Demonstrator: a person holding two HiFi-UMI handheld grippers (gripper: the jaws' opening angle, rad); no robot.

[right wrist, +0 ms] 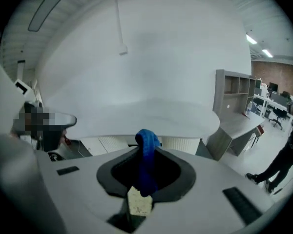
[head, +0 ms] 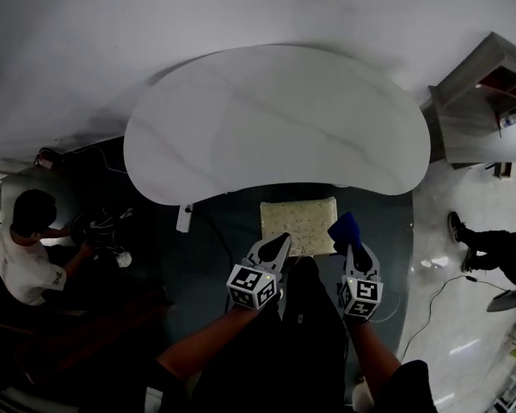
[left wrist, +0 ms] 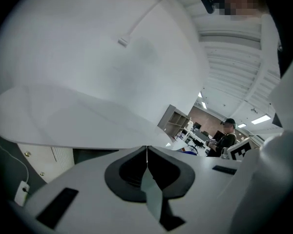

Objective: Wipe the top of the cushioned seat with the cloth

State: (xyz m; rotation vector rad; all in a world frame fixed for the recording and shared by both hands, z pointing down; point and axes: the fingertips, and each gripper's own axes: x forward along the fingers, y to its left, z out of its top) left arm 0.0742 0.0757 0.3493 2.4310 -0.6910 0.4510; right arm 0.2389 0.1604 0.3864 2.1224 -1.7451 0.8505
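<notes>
The right tongs pinch the blue cloth just beside the cushioned seat; the left tongs are closed on nothing. Best to lower the cloth flat and sweep overlapping strokes.

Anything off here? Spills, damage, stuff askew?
Nothing stands out. The cushioned seat looks intact and unstained at the edge of the table. The right gripper is clamped on the blue cloth, and the left gripper is shut and empty.
</notes>
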